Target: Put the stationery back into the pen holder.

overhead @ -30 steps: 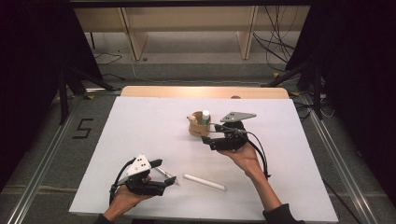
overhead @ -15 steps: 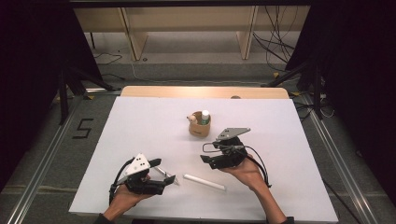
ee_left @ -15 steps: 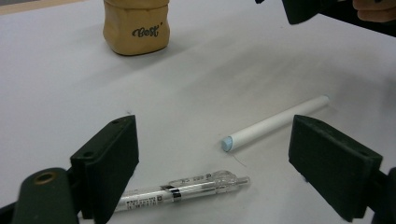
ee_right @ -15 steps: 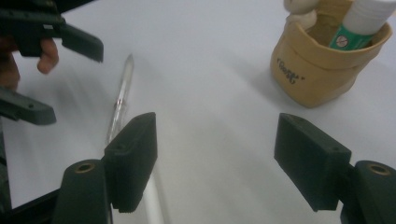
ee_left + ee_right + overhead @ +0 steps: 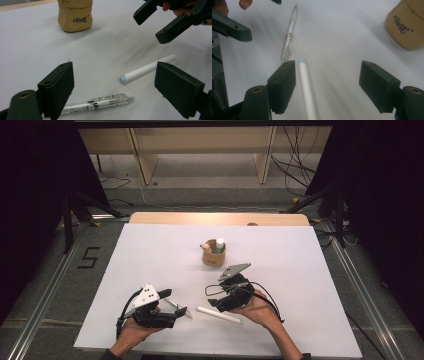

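Both grippers sit low over the white surface [image 5: 150, 250], w/ jaws wide and nothing in them. Left gripper [image 5: 181, 311]: a clear pen [image 5: 100, 103] lies flat between its jaws, nearer the left jaw. Just past them lies a white stick [image 5: 147, 68], blue tip toward the pen. Right gripper [image 5: 214, 299]: the stick runs along the inside of its left jaw, not gripped. A tan cup [image 5: 214, 256] stands farther off, beyond both.
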The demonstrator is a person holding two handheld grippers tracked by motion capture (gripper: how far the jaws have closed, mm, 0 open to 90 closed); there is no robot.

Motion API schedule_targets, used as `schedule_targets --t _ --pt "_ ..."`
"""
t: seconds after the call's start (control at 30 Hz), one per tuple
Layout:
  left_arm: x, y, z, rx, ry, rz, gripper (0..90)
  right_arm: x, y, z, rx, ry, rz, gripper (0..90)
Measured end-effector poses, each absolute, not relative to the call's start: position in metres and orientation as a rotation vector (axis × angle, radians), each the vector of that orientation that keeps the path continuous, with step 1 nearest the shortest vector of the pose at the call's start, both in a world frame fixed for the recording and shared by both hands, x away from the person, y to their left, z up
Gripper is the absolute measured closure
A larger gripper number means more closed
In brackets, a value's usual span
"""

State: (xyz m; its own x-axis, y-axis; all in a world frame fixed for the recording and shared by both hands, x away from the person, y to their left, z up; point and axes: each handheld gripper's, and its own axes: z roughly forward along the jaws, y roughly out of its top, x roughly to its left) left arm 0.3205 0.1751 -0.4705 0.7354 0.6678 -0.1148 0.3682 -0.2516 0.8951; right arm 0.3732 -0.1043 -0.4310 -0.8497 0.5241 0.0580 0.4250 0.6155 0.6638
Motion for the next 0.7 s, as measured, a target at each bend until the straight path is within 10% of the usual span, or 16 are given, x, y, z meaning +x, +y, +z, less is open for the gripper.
schedule_targets --t 0.7 --pt "0.322 0.178 -0.47 1.848 0.834 0.367 15.6 0.37 -0.076 -0.45 0.654 2.864 0.838 35.7"
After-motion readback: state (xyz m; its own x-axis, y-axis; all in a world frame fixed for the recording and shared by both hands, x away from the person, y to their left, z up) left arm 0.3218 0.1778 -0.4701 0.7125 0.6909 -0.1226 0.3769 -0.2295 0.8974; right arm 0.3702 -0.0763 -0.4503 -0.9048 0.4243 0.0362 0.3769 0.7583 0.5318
